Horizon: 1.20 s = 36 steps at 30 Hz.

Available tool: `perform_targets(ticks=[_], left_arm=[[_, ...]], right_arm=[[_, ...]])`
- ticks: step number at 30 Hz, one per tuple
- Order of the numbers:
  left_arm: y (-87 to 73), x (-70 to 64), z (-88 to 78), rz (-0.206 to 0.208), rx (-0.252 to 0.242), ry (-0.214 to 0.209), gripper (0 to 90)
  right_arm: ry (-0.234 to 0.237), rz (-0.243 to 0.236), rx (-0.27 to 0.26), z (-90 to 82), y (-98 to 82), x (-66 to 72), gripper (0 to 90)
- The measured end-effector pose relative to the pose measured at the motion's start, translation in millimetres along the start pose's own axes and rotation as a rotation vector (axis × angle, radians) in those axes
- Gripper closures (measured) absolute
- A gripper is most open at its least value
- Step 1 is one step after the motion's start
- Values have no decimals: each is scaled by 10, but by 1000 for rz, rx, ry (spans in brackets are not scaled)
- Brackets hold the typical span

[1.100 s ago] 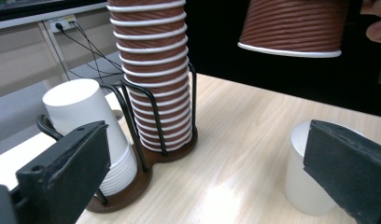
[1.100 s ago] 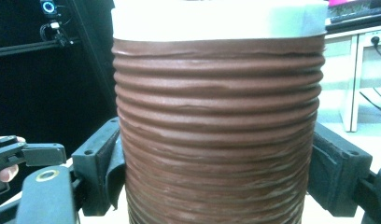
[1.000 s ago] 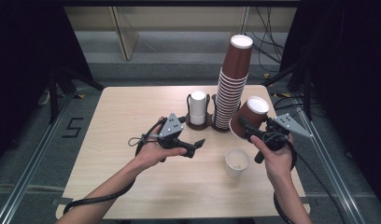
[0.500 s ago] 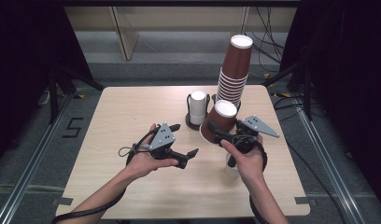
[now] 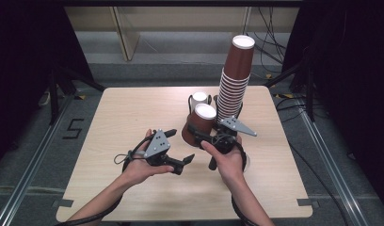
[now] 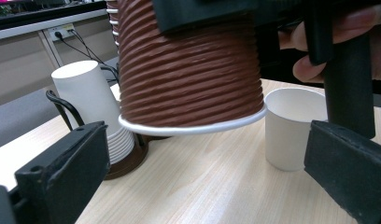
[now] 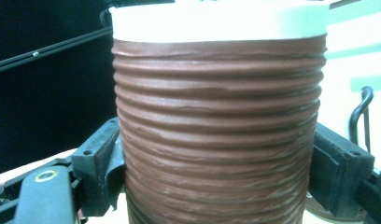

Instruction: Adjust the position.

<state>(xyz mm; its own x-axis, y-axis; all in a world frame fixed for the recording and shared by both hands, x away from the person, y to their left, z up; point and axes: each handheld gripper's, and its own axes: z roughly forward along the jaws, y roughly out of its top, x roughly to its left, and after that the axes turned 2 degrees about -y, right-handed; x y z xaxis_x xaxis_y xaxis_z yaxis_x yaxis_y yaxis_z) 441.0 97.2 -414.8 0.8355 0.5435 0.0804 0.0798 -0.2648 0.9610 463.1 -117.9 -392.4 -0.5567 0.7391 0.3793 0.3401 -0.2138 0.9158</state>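
A brown ribbed paper cup (image 5: 198, 125) hangs upside down, white base up, a little above the table's middle. My right gripper (image 5: 199, 135) is shut on its sides; in the right gripper view the cup (image 7: 216, 140) sits between both pads (image 7: 102, 163). My left gripper (image 5: 180, 147) is open just left of it, nothing between its jaws. In the left gripper view the cup's white rim (image 6: 188, 126) hovers ahead of the open left gripper (image 6: 207, 177), above the wood.
A tall stack of brown cups (image 5: 235, 80) stands at the back right. Beside it a black holder carries stacked white cups (image 5: 199, 99), (image 6: 86, 98). One white cup (image 6: 291, 126) stands upright on the table (image 5: 133, 113) under my right hand.
My right gripper carried the brown cup left from beside the tall stack to the table's middle and turned it more upright. My left hand drifted a little toward the near edge.
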Motion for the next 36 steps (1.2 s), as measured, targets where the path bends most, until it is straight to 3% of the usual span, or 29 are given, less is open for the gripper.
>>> perform_targets(ticks=[3, 18, 25, 31, 36], left_arm=[[-28, 7, 16, 17, 7, 12, 0], [-58, 11, 78, 5, -13, 10, 0], [-64, 50, 122, 11, 5, 7, 0], [-80, 73, 169, 11, 21, 7, 0], [-97, 87, 207, -3, 29, -2, 0]], right_arm=[[-14, -3, 9, 15, -20, -3, 184], [17, 130, 17, 19, -122, -108, 183], [15, 144, 34, 32, -175, -114, 183], [22, 208, 46, 27, -191, -105, 183], [14, 186, 45, 45, -213, -107, 183]])
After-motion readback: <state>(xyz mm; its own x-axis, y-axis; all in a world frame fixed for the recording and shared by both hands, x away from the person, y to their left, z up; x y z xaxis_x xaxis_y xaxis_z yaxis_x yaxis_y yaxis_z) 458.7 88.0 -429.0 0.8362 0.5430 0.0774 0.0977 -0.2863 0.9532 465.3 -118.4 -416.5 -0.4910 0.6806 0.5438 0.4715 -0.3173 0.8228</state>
